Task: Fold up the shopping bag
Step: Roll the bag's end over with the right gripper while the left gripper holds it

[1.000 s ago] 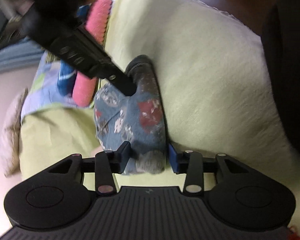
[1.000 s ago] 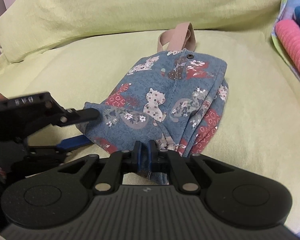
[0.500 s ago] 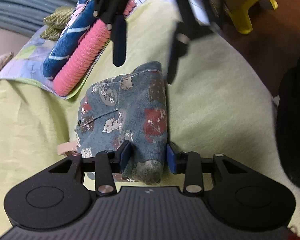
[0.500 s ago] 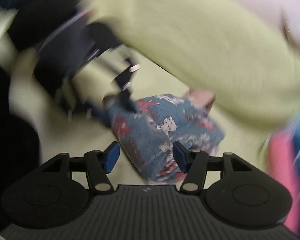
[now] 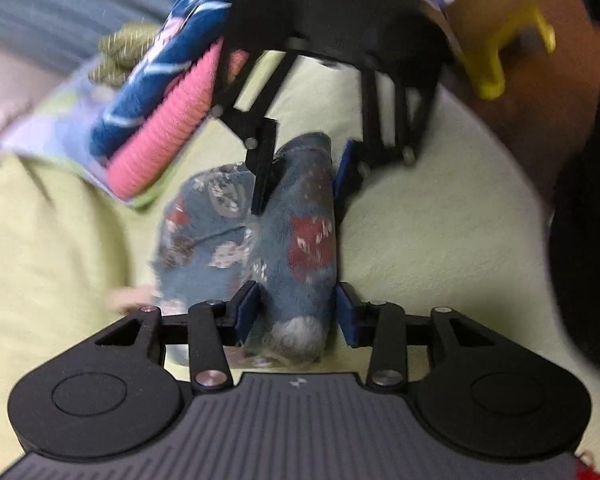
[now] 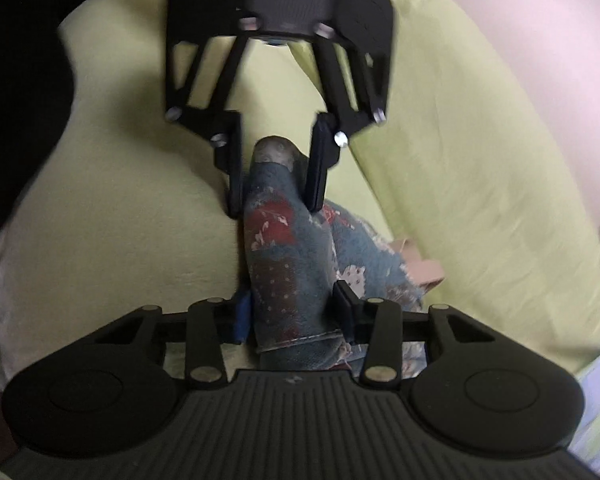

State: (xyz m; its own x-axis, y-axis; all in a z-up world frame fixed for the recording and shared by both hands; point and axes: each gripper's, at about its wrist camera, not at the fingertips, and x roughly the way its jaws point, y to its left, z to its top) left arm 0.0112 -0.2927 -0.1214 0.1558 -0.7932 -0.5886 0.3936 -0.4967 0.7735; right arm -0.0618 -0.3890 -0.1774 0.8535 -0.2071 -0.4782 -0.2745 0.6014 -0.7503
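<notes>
1. One yellow-green cushion (image 5: 440, 240) carries everything; a pink ribbed roll (image 5: 168, 136) and a blue patterned cloth (image 5: 160, 80) lie at its far edge in the left wrist view.
2. The shopping bag (image 5: 292, 248), blue with red and pale prints, lies on the cushion bunched into a long roll, its long axis running straight from one gripper to the other. Looser folds and a beige strap (image 6: 416, 264) spill to one side.
3. The left gripper (image 5: 296, 308) sits partly open, its blue pads flanking one end of the roll; whether they press it I cannot tell.
4. The right gripper (image 6: 292, 312) straddles the opposite end, fingers touching the cloth on both sides and seeming to pinch it.
</notes>
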